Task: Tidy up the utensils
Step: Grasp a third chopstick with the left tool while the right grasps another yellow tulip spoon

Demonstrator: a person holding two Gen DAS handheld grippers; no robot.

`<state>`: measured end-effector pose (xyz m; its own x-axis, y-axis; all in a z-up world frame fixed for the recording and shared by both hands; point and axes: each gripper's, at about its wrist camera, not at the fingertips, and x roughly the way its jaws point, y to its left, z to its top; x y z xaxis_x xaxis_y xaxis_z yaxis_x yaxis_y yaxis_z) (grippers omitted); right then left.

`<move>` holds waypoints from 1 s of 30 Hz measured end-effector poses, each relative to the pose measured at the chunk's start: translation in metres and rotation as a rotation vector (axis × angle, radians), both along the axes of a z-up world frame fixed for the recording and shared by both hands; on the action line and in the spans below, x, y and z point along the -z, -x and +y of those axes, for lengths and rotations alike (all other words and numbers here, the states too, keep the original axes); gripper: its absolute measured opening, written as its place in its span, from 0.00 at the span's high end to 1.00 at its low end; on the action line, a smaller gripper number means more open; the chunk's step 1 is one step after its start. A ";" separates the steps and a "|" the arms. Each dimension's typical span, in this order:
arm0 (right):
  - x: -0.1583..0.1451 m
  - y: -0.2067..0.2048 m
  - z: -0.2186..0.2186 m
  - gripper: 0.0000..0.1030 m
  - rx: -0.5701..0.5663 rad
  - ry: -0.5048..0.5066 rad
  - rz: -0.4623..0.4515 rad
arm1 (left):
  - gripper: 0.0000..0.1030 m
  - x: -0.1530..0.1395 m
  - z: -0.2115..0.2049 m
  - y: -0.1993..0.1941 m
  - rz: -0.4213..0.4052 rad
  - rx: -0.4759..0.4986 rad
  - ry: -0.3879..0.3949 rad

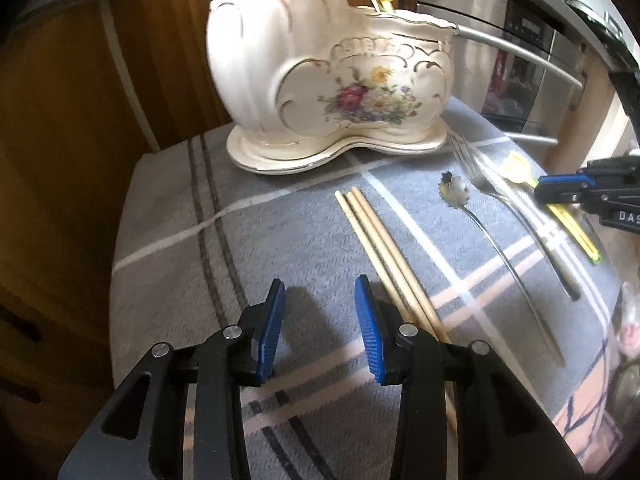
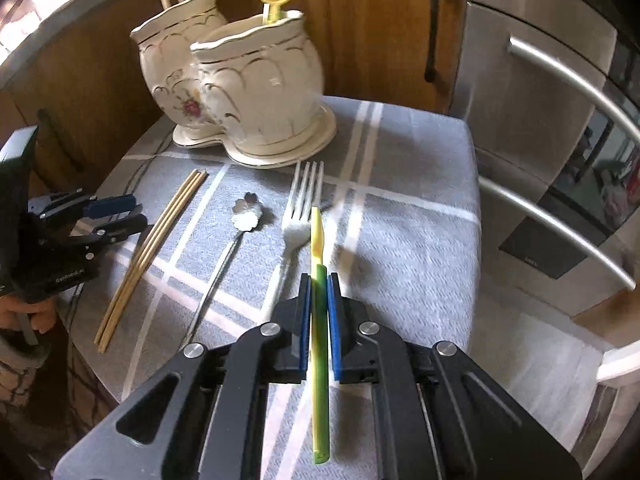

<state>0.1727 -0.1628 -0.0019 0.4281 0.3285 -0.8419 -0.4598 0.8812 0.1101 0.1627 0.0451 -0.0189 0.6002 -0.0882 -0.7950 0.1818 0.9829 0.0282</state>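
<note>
My right gripper is shut on the green handle of a yellow-green plastic utensil, whose yellow tip points over the fork. A flower-shaped spoon and three wooden chopsticks lie further left on the cloth. My left gripper stands open over bare cloth with nothing between its fingers; the chopsticks lie just right of its right finger. The white floral ceramic holder stands at the back, with chopsticks and a yellow utensil sticking out of it. In the left wrist view the right gripper shows at the right edge.
A grey checked cloth covers the small table. Stainless steel appliance doors with long bar handles stand to the right, wooden cabinets behind and left. A person's hand holds the left gripper.
</note>
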 end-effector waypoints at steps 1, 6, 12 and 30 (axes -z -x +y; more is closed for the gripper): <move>0.002 -0.002 -0.002 0.93 0.002 0.004 0.008 | 0.62 0.000 0.001 0.000 0.003 0.001 0.005; 0.012 -0.005 0.000 0.92 -0.006 0.041 0.033 | 0.62 -0.002 -0.011 0.002 0.011 0.038 0.017; 0.010 -0.005 0.002 0.92 -0.015 0.073 0.032 | 0.62 -0.005 -0.021 -0.001 0.022 0.055 -0.010; 0.012 -0.007 0.002 0.90 -0.043 0.108 0.030 | 0.62 -0.004 -0.003 -0.001 0.046 0.016 0.003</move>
